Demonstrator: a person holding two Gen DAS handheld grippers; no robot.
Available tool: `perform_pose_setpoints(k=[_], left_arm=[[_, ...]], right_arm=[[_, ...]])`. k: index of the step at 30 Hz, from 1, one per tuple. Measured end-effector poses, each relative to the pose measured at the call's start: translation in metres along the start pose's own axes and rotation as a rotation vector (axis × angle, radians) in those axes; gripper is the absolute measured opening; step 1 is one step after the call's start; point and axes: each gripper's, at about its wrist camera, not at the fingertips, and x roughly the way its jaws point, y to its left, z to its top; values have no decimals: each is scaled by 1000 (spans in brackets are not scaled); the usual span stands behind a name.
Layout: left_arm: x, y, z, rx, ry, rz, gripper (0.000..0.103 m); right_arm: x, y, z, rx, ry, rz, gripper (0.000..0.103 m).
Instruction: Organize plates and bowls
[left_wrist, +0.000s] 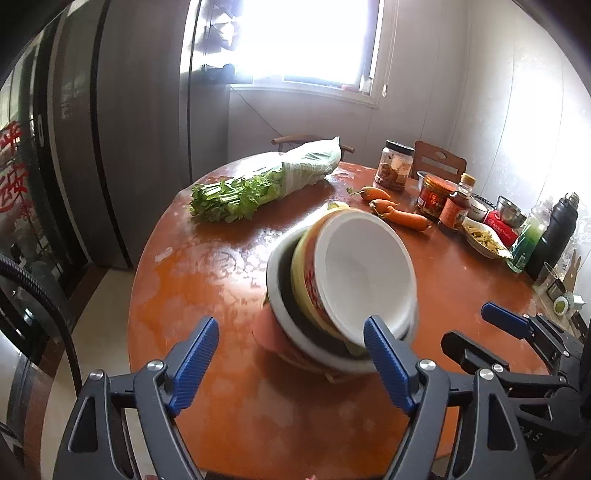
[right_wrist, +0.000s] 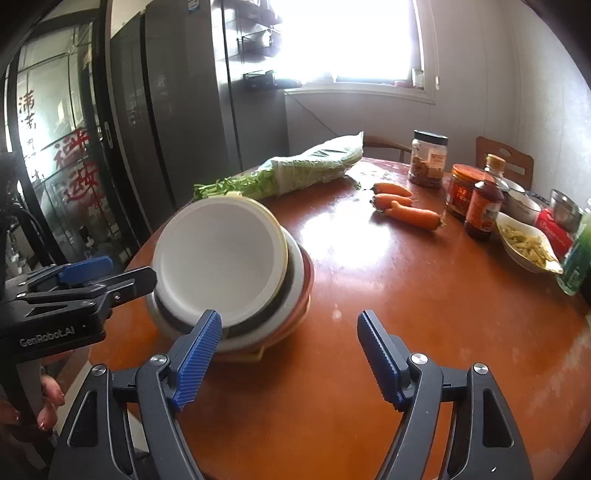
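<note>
A stack of dishes stands on the round orange table (left_wrist: 207, 288). A white bowl (left_wrist: 362, 266) (right_wrist: 218, 258) lies tilted on top, inside a yellow bowl with red print (left_wrist: 308, 280), which sits in a grey bowl (left_wrist: 277, 295) over a pink plate (right_wrist: 306, 291). My left gripper (left_wrist: 291, 365) is open just short of the stack, and its right fingertip overlaps the white bowl's rim in the picture. My right gripper (right_wrist: 290, 360) is open to the right of the stack with bare table between its fingers. Each gripper shows in the other's view: the right (left_wrist: 506, 325), the left (right_wrist: 92, 273).
Bagged celery (left_wrist: 258, 184) lies at the far left of the table, carrots (left_wrist: 399, 214) behind the stack. Jars (left_wrist: 393, 166), sauce bottles (left_wrist: 456, 206), a food dish (left_wrist: 484, 240), a steel bowl (left_wrist: 511, 210) and a black flask (left_wrist: 557, 229) crowd the right. A fridge (left_wrist: 122, 147) stands left.
</note>
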Motion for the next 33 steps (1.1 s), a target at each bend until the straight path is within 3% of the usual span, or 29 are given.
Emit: perform_pose_setpoints(k=[8,19,33], left_arm=[[-20,-9,-39,1,-22,71,89],[-29,-22,-77,29,-3,99,89],[-27,-26,-86,33,18,97,90]], right_arm=[[-21,7,-28,-32,0,-1,79],[-32,14,-64,-43,2,-21,81],[-36,11,-78,-2,-6,-35,81]])
